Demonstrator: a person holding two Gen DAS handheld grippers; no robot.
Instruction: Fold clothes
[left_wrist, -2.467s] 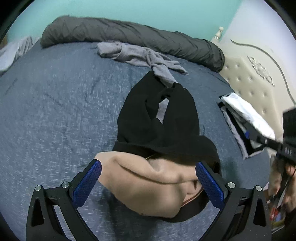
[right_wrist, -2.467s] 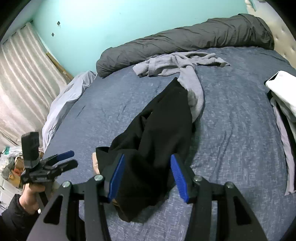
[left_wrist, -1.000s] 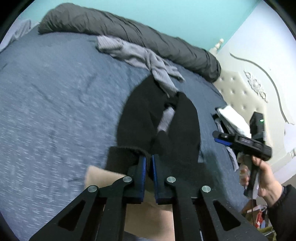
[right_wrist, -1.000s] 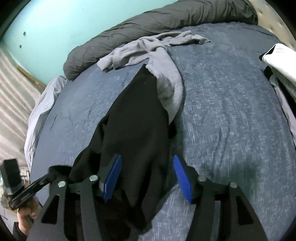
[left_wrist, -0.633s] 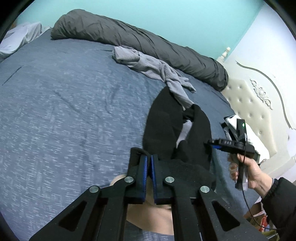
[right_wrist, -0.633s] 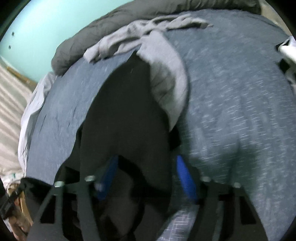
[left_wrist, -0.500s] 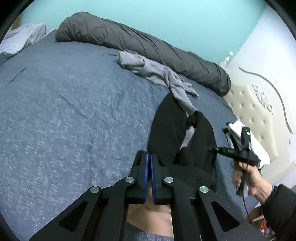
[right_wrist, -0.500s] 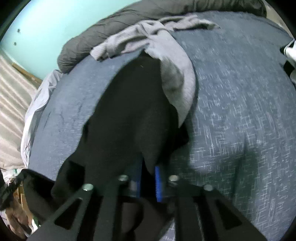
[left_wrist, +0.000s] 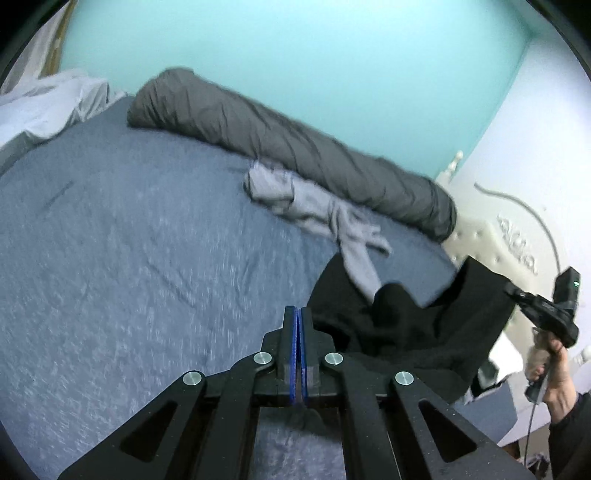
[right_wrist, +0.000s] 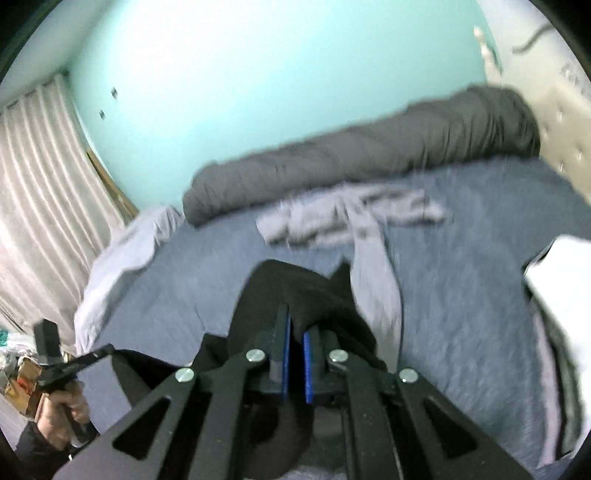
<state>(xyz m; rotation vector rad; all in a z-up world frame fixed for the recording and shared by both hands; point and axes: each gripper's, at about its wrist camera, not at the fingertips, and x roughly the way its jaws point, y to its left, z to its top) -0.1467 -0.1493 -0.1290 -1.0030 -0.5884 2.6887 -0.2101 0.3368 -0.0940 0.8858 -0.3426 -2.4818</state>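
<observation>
A black garment (left_wrist: 406, 325) hangs stretched in the air between my two grippers, over the blue-grey bed (left_wrist: 129, 258). In the left wrist view my left gripper (left_wrist: 297, 312) is shut, with black fabric hanging from under its pads. The right gripper (left_wrist: 517, 291) holds the garment's other corner at the far right, in a hand (left_wrist: 554, 365). Seen from the right wrist, my right gripper (right_wrist: 295, 325) is shut on a bunched fold of the black garment (right_wrist: 295, 291). The left gripper (right_wrist: 107, 349) is at the lower left there. The garment's lower part is hidden behind the grippers.
A crumpled grey garment (left_wrist: 332, 210) lies on the bed beyond the black one. A rolled dark grey duvet (left_wrist: 295, 147) runs along the turquoise wall. Folded clothes (right_wrist: 554, 273) are stacked at the bed's right side. A padded headboard (left_wrist: 491, 240) stands right, curtains (right_wrist: 37, 184) left.
The right gripper has shut on the black garment. Both grippers have risen and pulled apart, lifting the garment off the bed. The tan piece under it has gone out of sight.
</observation>
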